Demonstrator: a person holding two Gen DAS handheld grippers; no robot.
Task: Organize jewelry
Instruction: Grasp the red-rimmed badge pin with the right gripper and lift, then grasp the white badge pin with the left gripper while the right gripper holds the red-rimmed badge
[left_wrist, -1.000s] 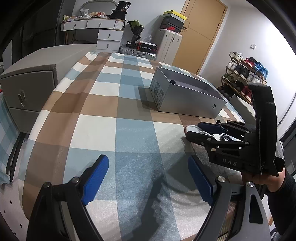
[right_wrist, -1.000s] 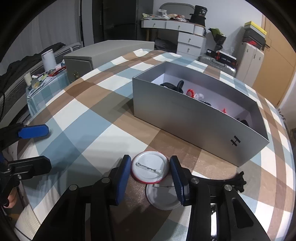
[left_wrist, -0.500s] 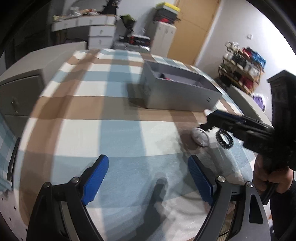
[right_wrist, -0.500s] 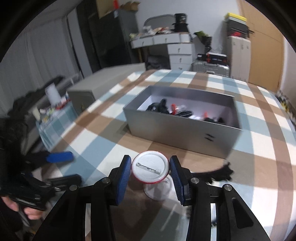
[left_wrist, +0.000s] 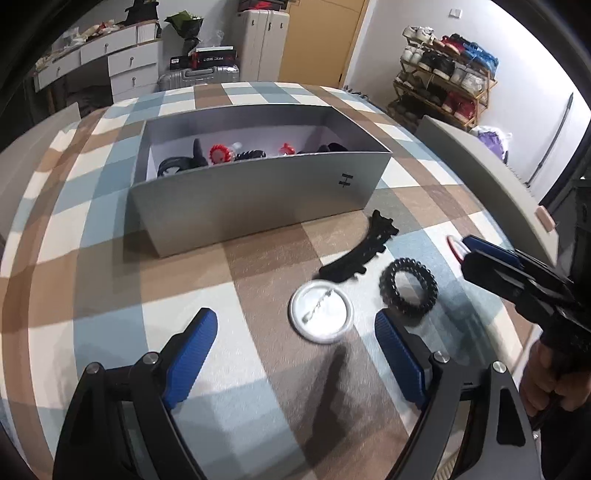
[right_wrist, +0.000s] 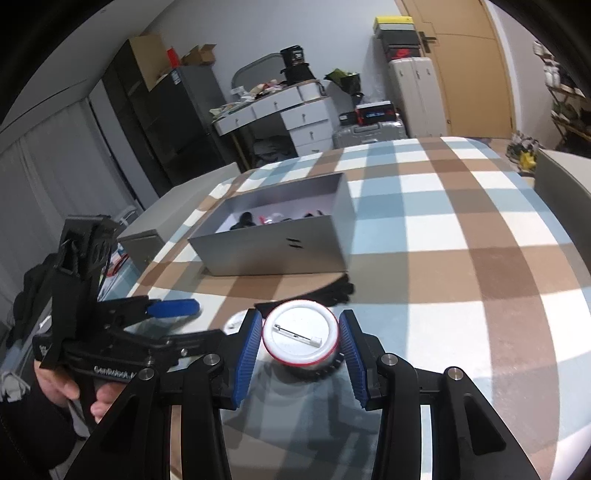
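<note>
Left wrist view
- Left tongs (left_wrist: 295, 345): released, jaws wide apart with nothing between the pads; they hang above the plaid tabletop (left_wrist: 110, 288).
- White pin badge (left_wrist: 320, 312): lies face down on the tabletop, pin bar up, just ahead of the left tongs and between the lines of their blue pads. Judged light, stiff and thin, with a smooth rim that could slip; best taken edge to edge across the disc, clear of the pin.
- Black coil hair tie (left_wrist: 409, 291): just right of the white badge and apart from it. Looks springy and soft; a pinch across one side of the ring should do.
- Black toothed hair clip (left_wrist: 360, 254): lies between the badge and the box; hard plastic by the look, with teeth that may snag, so take it by the spine.
- Grey box (left_wrist: 255, 201): open-topped, behind the loose pieces. Inside are black items, red round pieces and something pale; what each is cannot be made out.
- Right tongs (left_wrist: 461, 247): come in from the right edge carrying a red-rimmed badge.

Right wrist view
- Right tongs (right_wrist: 301, 339): clenched on the red-rimmed pin badge (right_wrist: 300, 339), pads pressing its rim on both sides, back and pin bar facing the camera; it is held up off the tabletop. The grip is only on a curved edge, so it could pivot or slide.
- Grey box (right_wrist: 273, 254): ahead, well short of being reached; dark and reddish things lie in it.
- Left tongs (right_wrist: 173, 308): at the left, held by a hand (right_wrist: 70, 387).
</note>
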